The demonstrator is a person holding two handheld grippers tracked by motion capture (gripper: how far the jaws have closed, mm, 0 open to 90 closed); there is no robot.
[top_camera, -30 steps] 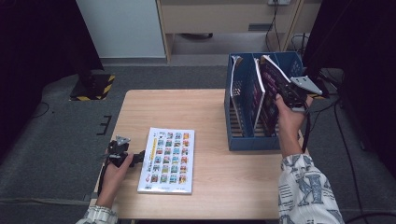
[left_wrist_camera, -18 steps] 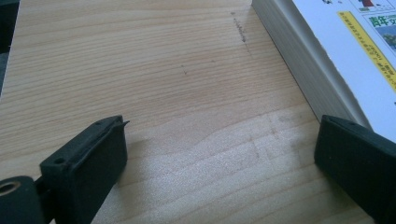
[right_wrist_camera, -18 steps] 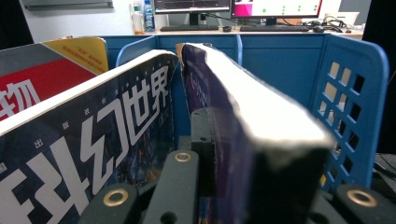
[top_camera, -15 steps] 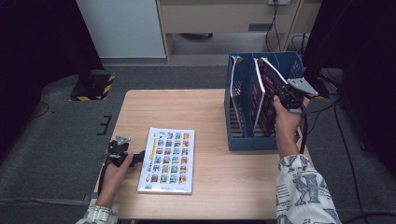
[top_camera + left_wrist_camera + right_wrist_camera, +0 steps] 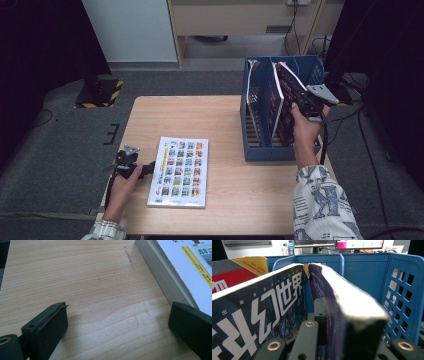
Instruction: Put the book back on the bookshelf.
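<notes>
the purple book (image 5: 286, 102) leans tilted in the blue file box (image 5: 270, 150), its top edge pinched tight by the right gripper (image 5: 306, 103). left of the box, a picture book (image 5: 179, 171) lies flat on the wooden table (image 5: 200, 115), long side pointing away from the person. the left gripper (image 5: 131, 167) rests beside it, jaws spread wide over bare wood.

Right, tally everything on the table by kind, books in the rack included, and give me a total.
Blue file racks: 1
Books standing in the rack: 3, counting the red and yellow one, the dark one with white lettering, and the purple one clamped in the right gripper
Books lying flat: 1
Total: 5
</notes>
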